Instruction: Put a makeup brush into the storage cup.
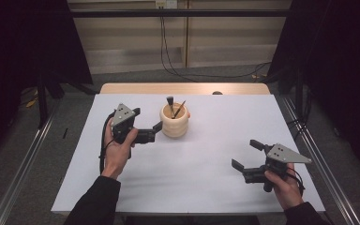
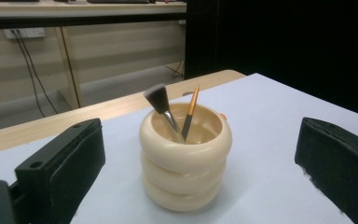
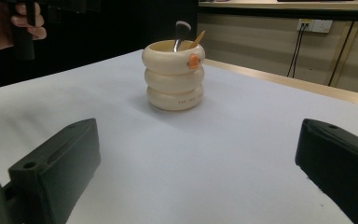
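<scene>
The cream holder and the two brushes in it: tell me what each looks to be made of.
Holder: probably glazed ceramic or glossy plastic; the three stacked rings are smooth and catch soft highlights.
Wide brush: dark, soft-looking bristles, likely synthetic or hair, in a shiny silver ferrule that looks like metal.
Thin brush: an orange-gold shaft with a slight sheen, metal or lacquered, tapering to a dark lower part; too small to tell.
</scene>
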Available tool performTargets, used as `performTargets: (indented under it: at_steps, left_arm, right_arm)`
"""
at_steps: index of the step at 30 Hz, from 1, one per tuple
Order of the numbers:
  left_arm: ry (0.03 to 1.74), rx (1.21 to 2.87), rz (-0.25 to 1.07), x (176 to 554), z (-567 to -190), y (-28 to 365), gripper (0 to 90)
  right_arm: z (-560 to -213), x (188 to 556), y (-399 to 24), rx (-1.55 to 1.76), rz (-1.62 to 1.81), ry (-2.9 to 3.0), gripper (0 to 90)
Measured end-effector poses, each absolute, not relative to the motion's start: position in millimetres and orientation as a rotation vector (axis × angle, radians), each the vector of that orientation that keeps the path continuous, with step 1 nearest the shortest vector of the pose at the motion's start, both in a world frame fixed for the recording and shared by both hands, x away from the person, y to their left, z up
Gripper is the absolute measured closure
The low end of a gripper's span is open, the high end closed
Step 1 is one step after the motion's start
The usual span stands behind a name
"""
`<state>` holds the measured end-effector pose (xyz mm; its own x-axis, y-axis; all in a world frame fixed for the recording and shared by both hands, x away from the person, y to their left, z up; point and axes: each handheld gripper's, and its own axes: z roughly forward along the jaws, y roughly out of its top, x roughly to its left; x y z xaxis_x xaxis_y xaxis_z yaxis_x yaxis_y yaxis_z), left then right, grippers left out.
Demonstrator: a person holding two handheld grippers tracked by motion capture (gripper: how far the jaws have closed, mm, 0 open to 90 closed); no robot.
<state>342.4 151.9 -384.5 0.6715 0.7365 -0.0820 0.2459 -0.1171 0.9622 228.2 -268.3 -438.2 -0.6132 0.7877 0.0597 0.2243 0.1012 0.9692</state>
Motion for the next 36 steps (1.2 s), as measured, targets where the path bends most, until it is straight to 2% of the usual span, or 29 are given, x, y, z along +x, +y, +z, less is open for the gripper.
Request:
performTargets:
  at_steps: [7, 17, 36]
  left_arm:
    - [0.765, 1.705, 0.545, 323, -385, 159, 0.9]
    - [0.847, 1.664, 0.554, 297, -391, 178, 0.4]
    - [0.881, 1.686, 0.563, 250, -408, 207, 1.7]
  right_arm:
    - [-438, 229, -270, 0.981, 1.532, 1.906, 0.0]
    - [-438, 226, -276, 1.0, 1.529, 1.886, 0.0]
    - [-439, 214, -293, 1.014, 1.488, 1.864, 0.0]
